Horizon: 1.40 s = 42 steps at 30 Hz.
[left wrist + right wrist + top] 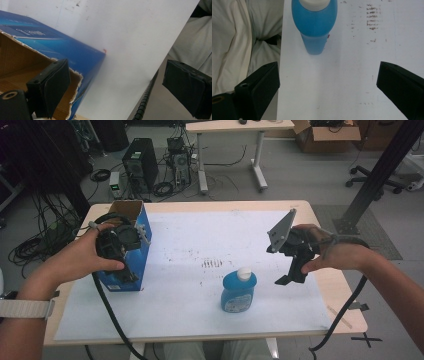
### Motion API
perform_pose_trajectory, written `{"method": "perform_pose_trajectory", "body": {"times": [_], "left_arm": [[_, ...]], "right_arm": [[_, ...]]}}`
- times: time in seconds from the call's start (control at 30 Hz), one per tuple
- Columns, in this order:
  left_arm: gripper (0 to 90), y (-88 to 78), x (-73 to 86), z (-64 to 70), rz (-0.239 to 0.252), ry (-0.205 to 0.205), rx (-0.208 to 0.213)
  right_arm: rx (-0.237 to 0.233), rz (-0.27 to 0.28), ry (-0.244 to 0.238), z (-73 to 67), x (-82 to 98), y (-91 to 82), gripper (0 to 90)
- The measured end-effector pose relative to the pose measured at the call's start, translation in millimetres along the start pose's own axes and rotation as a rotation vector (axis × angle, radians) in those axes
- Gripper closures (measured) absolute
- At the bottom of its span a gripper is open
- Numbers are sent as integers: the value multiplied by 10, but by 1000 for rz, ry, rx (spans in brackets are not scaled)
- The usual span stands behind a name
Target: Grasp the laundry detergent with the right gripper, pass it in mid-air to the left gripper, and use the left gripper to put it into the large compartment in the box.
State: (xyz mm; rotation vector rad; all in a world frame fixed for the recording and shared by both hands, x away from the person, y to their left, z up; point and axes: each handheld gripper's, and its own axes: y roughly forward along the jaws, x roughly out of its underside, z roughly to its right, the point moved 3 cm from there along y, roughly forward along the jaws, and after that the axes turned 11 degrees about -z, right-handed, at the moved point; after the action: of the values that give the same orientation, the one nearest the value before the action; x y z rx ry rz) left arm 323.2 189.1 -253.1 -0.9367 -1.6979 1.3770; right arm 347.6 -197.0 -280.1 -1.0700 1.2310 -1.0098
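Blue bottle stands upright near the table's front edge, right gripper wide apart beside it, left gripper also spread at the open blue box, so closing on the bottle seems next.

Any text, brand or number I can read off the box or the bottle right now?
None legible.
Blue box: pale printed lines on its top side, too blurred to read.
Blue bottle: a label on its front, too small to read.
White sheet: dark smudges, not writing.
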Motion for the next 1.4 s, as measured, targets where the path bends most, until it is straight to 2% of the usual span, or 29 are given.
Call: {"method": "perform_pose_trajectory", "body": {"times": [0.13, 0.23, 0.43, 1.03, 1.4], "left_arm": [[78, 2, -4, -2, 3, -4, -1], [78, 4, -7, -2, 6, -5, 0], [78, 5, -10, -3, 7, -7, 0], [78, 14, -3, 8, 8, -18, 2], [78, 32, -4, 9, 11, -22, 7]], "right_arm": [[-10, 44, -3, 5, 20, 50, 41], [-12, 55, 0, 8, 32, 79, 41], [-16, 106, 31, 9, 64, 194, 35], [-46, 180, 29, -14, 109, 452, 41], [-60, 196, 25, -23, 115, 554, 46]]}}
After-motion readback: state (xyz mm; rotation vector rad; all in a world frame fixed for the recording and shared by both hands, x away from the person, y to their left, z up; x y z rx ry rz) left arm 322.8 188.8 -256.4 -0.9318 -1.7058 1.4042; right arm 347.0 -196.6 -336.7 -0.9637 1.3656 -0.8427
